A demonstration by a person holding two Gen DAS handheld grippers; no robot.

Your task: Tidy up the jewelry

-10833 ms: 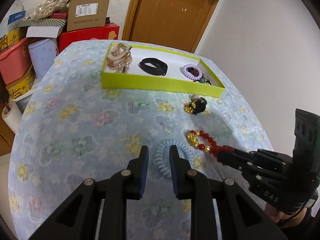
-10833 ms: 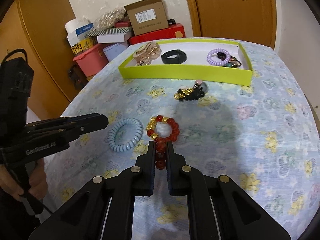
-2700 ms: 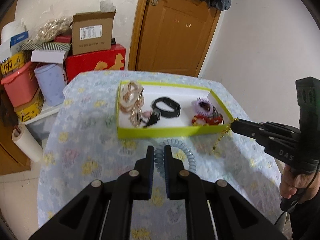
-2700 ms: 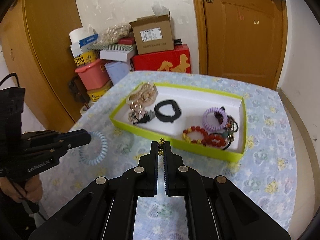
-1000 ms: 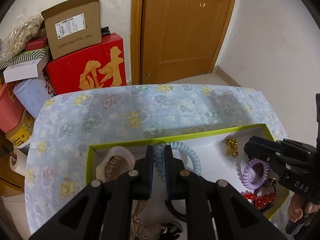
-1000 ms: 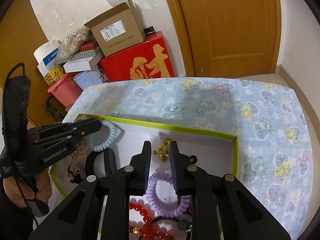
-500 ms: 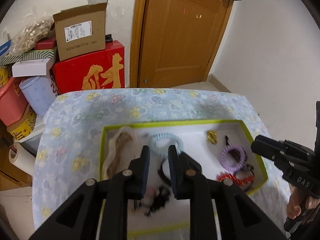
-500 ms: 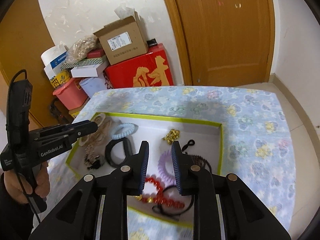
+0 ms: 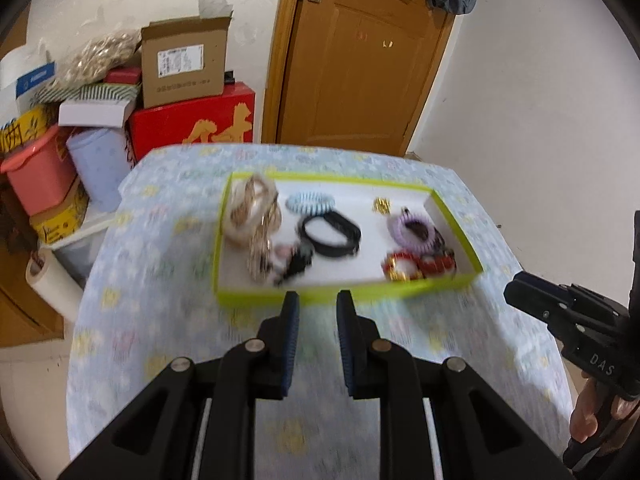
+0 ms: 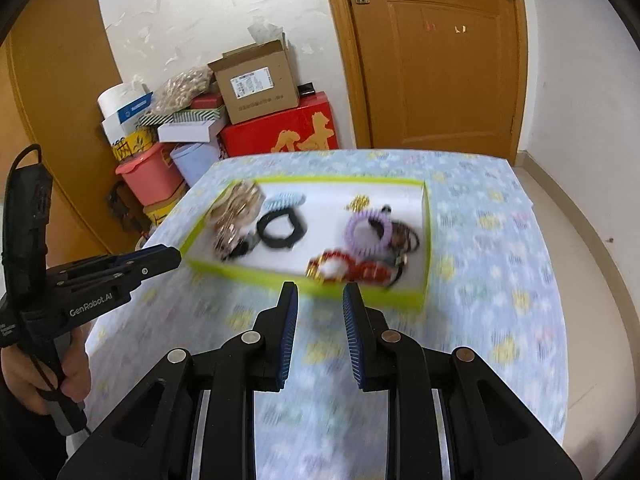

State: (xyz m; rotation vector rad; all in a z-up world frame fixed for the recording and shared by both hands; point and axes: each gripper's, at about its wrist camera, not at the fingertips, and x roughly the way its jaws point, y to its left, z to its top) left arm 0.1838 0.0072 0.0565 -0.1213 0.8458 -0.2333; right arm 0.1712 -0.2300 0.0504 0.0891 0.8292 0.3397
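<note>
- Left wrist view: my left gripper hangs over the cloth just short of the tray, fingers parted, nothing between them.
- Right wrist view: my right gripper matches it, spread and empty, near the tray's front wall.
- All the jewelry I can see lies inside the tray: blue coil at the back, black band mid-tray, gold charm at the back right, purple coil and red beads at the right, pale bangles at the left.
- No piece shows on the cloth, so I judge sorting complete; both claws sit clear of the tray to avoid disturbing its contents.
- Motion blur limits finer detail.
</note>
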